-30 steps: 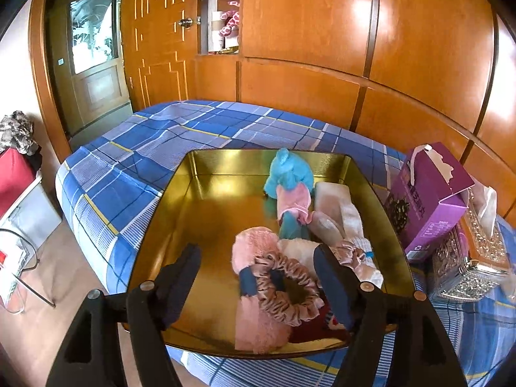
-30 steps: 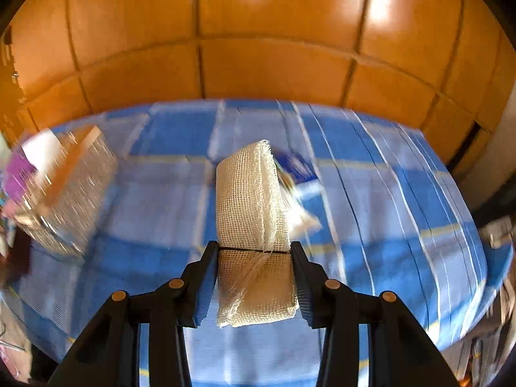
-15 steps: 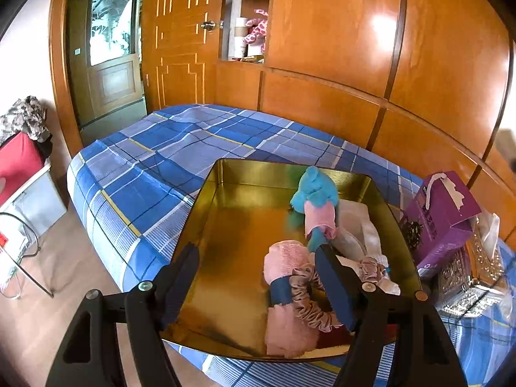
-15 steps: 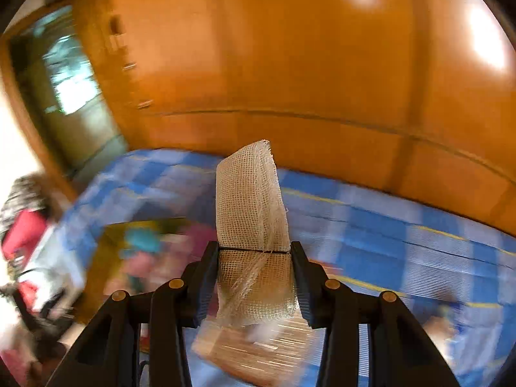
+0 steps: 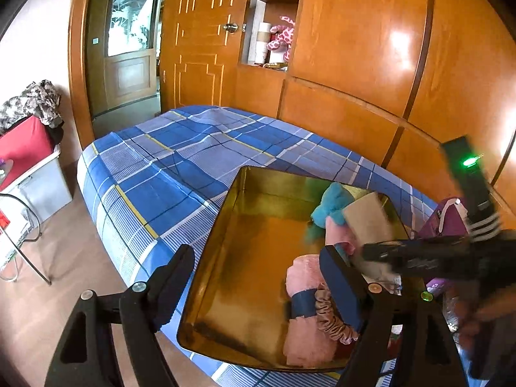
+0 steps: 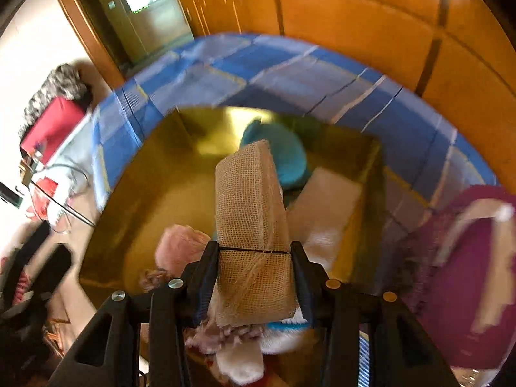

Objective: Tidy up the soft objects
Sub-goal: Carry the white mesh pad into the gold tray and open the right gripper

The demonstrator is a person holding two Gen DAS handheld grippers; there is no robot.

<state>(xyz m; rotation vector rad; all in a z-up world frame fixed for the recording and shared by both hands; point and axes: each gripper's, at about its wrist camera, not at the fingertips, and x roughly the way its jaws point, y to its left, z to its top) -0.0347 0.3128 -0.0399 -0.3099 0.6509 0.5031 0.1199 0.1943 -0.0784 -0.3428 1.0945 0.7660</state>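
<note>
A gold metal tray (image 5: 225, 225) (image 6: 154, 167) lies on the blue plaid bed. It holds a teal plush (image 5: 332, 206) (image 6: 287, 158), a pink fluffy roll (image 5: 303, 332) (image 6: 180, 248), a satin scrunchie (image 5: 325, 316) and a white folded cloth (image 6: 325, 200). My right gripper (image 6: 254, 258) hangs over the tray's right half. It grips a beige gauze bundle (image 6: 248, 200) (image 5: 367, 222) tied with a black band. Its jaws are starting to open, but the pads still touch the gauze. My left gripper (image 5: 258, 283) hovers at the tray's near edge, its jaws opening with nothing between them.
A purple carton (image 6: 467, 274) (image 5: 441, 222) stands right of the tray. The plaid bed (image 5: 161, 177) runs left and back to a wooden panelled wall (image 5: 354, 64). A red-topped bin (image 5: 25, 151) and a wire frame (image 5: 29, 242) stand on the floor at left.
My right gripper swung fast from the bed's far side to above the tray, carrying the gauze bundle, and now shows in the left wrist view. The left gripper drifted left and widened slightly.
</note>
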